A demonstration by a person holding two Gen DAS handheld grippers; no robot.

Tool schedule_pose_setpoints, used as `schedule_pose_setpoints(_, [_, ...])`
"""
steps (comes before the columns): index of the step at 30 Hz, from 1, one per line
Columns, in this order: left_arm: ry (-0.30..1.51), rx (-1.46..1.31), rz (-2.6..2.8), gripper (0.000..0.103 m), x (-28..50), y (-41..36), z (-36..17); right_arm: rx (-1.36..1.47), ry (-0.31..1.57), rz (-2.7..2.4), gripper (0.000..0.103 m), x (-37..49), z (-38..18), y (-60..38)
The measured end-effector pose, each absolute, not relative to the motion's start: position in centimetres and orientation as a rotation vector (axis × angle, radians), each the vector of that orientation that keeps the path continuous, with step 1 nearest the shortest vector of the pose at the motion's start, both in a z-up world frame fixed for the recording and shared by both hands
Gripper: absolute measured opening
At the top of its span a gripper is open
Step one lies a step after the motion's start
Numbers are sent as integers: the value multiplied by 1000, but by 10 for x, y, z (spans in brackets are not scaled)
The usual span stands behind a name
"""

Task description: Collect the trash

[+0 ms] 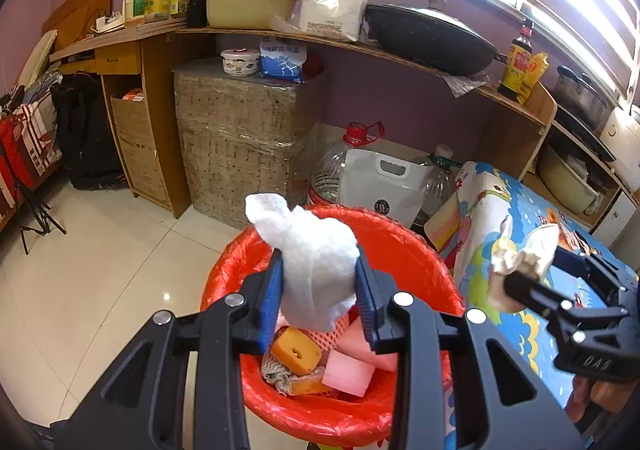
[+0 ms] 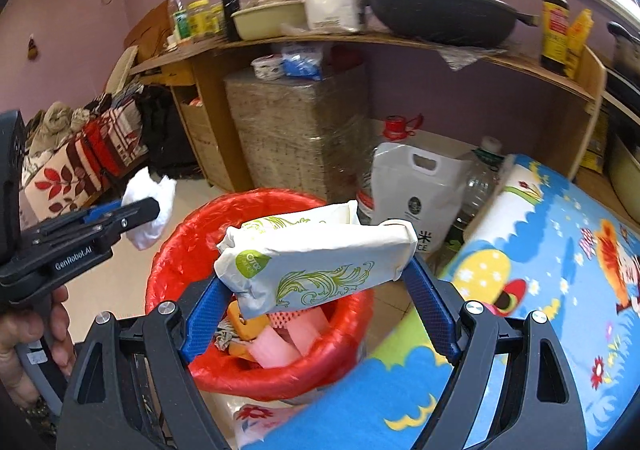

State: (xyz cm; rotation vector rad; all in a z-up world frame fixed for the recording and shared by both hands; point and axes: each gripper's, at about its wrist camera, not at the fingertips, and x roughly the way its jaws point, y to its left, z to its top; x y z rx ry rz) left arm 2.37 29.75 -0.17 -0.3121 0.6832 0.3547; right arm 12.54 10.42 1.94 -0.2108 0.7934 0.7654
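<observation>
Left hand-held gripper [image 1: 318, 280] clamps white tissue wad [image 1: 316, 262] above red bin [image 1: 404, 246].

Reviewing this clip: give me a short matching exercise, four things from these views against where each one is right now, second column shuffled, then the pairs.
Things:
1. white tissue wad
2. tissue pack
3. pink foam pieces
4. wok

Places:
A. on the wooden shelf
B. lying inside the red-lined bin
C. clamped in the left gripper
D. clamped in the right gripper

Pairs: 1-C, 2-D, 3-B, 4-A

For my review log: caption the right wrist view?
Right tool holds a packet over the red bin.
</observation>
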Motion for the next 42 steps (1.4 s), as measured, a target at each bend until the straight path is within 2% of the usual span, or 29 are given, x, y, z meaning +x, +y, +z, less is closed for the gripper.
schedule_pose_setpoints(3, [678, -321, 356, 33, 26, 304, 0, -222, 791, 789, 80, 126, 18, 115])
schedule_pose_setpoints(6, [677, -328, 354, 38, 29, 308, 2, -229, 788, 808, 80, 128, 18, 126])
schedule_pose_setpoints(9, [679, -336, 359, 54, 32, 312, 3, -233, 787, 805, 81, 131, 17, 132])
schedule_pose_setpoints(11, [676, -347, 364, 57, 30, 315, 3, -227, 790, 803, 84, 133, 16, 131])
schedule_pose_setpoints(17, [691, -366, 368, 70, 16, 314, 2, -206, 807, 791, 85, 129, 16, 119])
schedule_pose_setpoints(19, [699, -371, 384, 78, 5, 310, 0, -203, 806, 781, 85, 124, 17, 111])
schedule_pose_setpoints(21, [708, -372, 387, 80, -6, 305, -1, -177, 818, 767, 85, 119, 17, 98])
schedule_pose_setpoints(27, [750, -331, 394, 97, -42, 276, -2, -163, 827, 740, 85, 91, 20, 71])
schedule_pose_setpoints(42, [803, -295, 324, 98, -79, 241, -6, -161, 831, 738, 85, 43, 21, 49])
